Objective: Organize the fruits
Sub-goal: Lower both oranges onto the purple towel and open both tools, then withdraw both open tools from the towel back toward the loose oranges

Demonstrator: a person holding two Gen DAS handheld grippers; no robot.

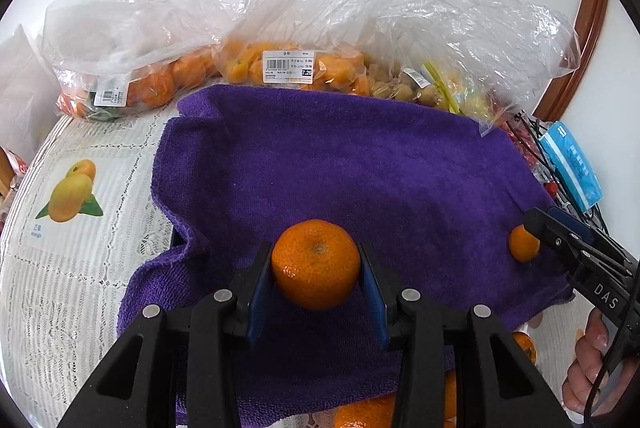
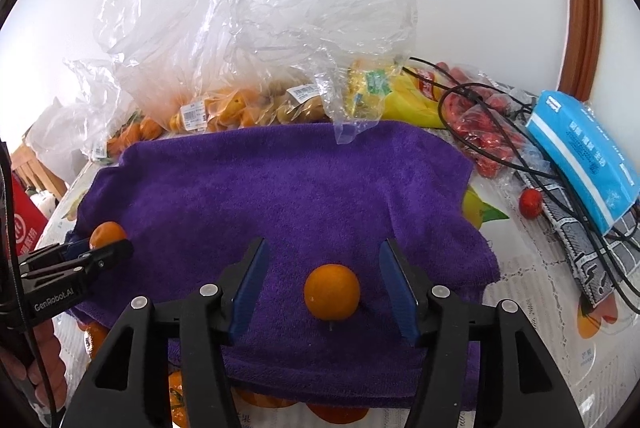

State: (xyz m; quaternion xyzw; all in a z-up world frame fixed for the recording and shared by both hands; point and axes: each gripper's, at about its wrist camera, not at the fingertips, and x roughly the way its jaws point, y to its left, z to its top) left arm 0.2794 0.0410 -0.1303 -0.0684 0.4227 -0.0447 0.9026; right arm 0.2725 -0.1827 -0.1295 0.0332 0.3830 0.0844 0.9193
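A purple towel (image 1: 340, 164) lies spread on the table, also in the right wrist view (image 2: 280, 188). My left gripper (image 1: 317, 268) is shut on a large orange mandarin (image 1: 316, 264), held just above the towel; it also shows at the left of the right wrist view (image 2: 106, 234). My right gripper (image 2: 322, 286) is open around a small orange fruit (image 2: 332, 292) that rests on the towel, with a gap to each blue pad. The same fruit (image 1: 523, 242) and the right gripper's fingers (image 1: 560, 236) show at the right of the left wrist view.
Clear plastic bags of oranges (image 1: 152, 80), kumquats (image 1: 288, 66) and husked berries (image 1: 396, 88) stand behind the towel. A blue tissue pack (image 2: 584, 156), black cables (image 2: 500, 156), red tomatoes (image 2: 530, 202) and a yellow packet (image 2: 400, 100) lie to the right. More mandarins (image 2: 336, 412) sit by the towel's near edge.
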